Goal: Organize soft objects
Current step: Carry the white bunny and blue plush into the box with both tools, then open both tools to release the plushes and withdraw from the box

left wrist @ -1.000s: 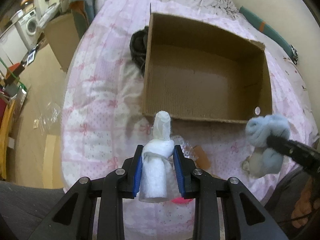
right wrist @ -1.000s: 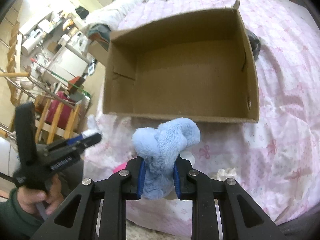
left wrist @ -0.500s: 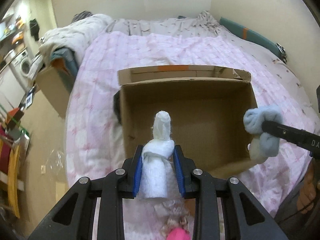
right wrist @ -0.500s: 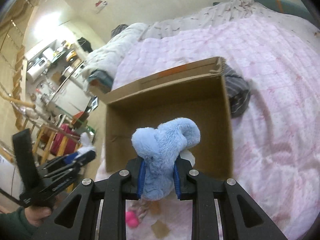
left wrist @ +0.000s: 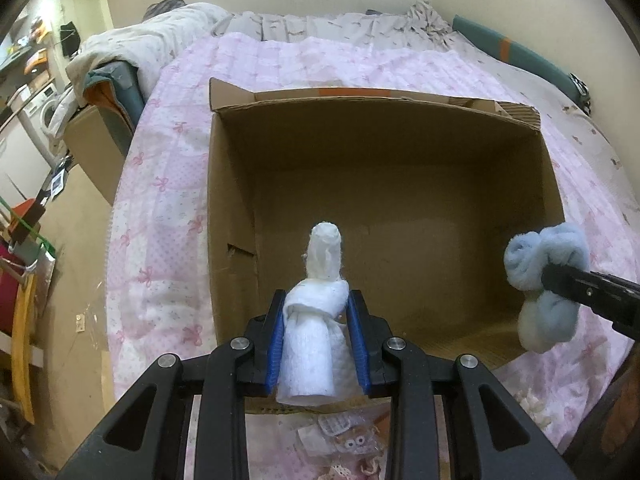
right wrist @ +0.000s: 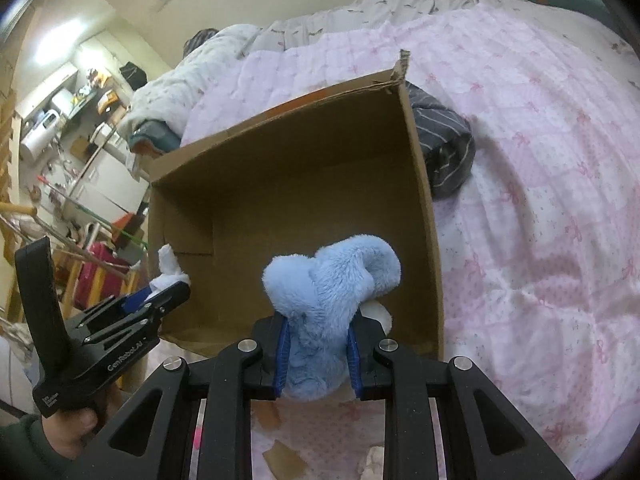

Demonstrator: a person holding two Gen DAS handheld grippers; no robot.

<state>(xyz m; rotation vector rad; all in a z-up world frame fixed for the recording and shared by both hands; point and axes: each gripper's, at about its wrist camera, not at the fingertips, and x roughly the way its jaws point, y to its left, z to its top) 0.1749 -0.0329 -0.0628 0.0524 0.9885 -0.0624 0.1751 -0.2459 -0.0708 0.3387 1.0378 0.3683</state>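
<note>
My left gripper is shut on a rolled white towel and holds it over the near edge of an open cardboard box, which has nothing inside. My right gripper is shut on a fluffy light-blue plush over the box's near right corner. The plush also shows at the right of the left wrist view. The left gripper with the towel shows at the left of the right wrist view.
The box sits on a bed with a pink patterned quilt. A dark striped cloth lies beside the box's far side wall. Small plastic-wrapped items lie on the quilt under my left gripper. Another cardboard box and furniture stand left of the bed.
Both grippers have moved forward toward the box, from in front of it to above its near edge, each still holding its object.
</note>
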